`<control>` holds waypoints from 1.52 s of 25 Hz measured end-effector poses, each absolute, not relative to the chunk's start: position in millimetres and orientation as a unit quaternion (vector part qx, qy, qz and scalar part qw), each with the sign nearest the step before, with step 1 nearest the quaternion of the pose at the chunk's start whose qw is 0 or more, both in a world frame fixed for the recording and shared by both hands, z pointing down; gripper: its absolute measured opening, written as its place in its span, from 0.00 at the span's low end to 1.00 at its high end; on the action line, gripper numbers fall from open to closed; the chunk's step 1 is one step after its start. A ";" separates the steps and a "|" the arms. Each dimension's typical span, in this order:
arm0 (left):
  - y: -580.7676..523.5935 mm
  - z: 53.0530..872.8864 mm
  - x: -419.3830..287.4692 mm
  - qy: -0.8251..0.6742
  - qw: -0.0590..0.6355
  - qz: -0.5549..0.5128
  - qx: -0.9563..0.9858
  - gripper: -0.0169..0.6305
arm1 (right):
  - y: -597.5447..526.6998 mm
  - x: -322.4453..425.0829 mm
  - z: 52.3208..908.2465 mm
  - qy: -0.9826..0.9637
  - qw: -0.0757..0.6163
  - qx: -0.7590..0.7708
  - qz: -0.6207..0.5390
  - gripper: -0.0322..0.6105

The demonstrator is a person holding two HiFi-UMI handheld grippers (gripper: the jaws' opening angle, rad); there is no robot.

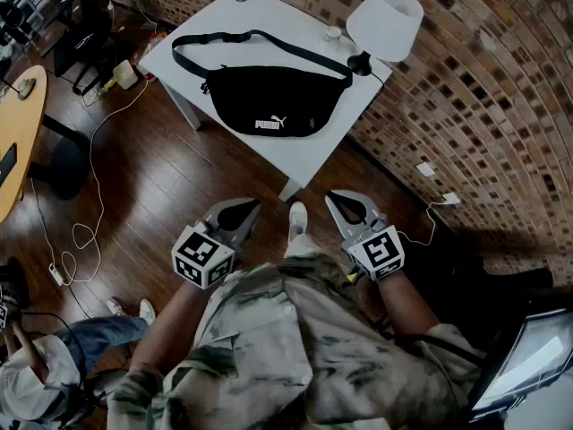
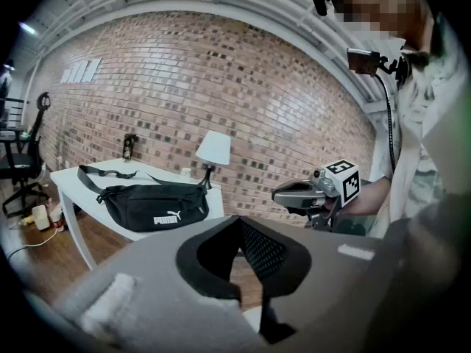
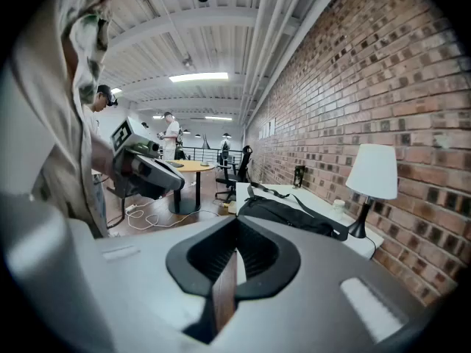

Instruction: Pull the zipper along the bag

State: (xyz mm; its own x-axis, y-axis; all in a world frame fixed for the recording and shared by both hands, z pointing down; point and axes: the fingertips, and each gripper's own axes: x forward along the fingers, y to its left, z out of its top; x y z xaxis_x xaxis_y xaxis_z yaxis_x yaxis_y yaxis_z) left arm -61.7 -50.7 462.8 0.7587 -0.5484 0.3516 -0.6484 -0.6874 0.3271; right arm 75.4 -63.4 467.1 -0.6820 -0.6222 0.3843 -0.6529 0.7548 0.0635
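A black waist bag (image 1: 269, 101) with a white logo lies on the white table (image 1: 300, 161), its strap (image 1: 235, 38) looped toward the far side. The bag also shows in the left gripper view (image 2: 154, 204) and the right gripper view (image 3: 283, 213). Its zipper pull is too small to make out. Both grippers hang close to my body, well short of the table. The left gripper (image 1: 249, 206) (image 2: 239, 220) is shut with nothing in it. The right gripper (image 1: 334, 198) (image 3: 237, 225) is also shut and holds nothing.
A white lamp (image 1: 385, 21) and a small cup (image 1: 333, 34) stand at the table's far right corner by the brick wall. Left of the table are a round wooden table (image 1: 18, 133), an office chair (image 1: 63, 164) and floor cables (image 1: 85, 231). A person (image 1: 36, 365) sits at bottom left.
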 end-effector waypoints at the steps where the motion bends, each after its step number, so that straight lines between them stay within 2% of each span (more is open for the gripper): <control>1: -75.5 466.4 -52.3 -0.336 0.226 0.116 0.907 0.03 | -92.0 78.7 467.3 -0.919 0.204 0.337 0.032 0.06; 7: -197.5 499.2 -1.8 -0.373 0.241 0.153 0.883 0.04 | -230.5 93.2 492.8 -0.932 0.235 0.276 0.024 0.06; 9: -224.5 515.8 10.8 -0.384 0.251 0.176 0.871 0.10 | -261.1 91.7 508.6 -0.936 0.242 0.256 0.029 0.06; 12: -260.6 543.7 26.1 -0.398 0.254 0.220 0.854 0.13 | -302.0 91.9 541.0 -0.934 0.266 0.237 0.025 0.06; 18: -313.4 599.7 42.4 -0.414 0.228 0.307 0.826 0.21 | -348.0 83.8 603.8 -0.920 0.316 0.224 0.056 0.06; 22: -329.4 629.2 47.7 -0.413 0.215 0.354 0.811 0.22 | -361.8 79.1 624.2 -0.910 0.337 0.231 0.064 0.06; 29: -348.4 653.3 50.8 -0.412 0.194 0.394 0.798 0.22 | -368.8 79.4 650.8 -0.894 0.368 0.239 0.092 0.06; 30: -348.8 655.8 50.0 -0.412 0.191 0.398 0.797 0.21 | -369.6 79.8 652.7 -0.892 0.371 0.242 0.095 0.06; 33: -347.0 659.4 45.7 -0.406 0.190 0.401 0.799 0.08 | -369.7 79.4 658.9 -0.887 0.378 0.245 0.100 0.06; 38: -343.4 657.9 41.4 -0.373 0.212 0.395 0.813 0.07 | -369.6 82.2 667.6 -0.877 0.397 0.247 0.110 0.06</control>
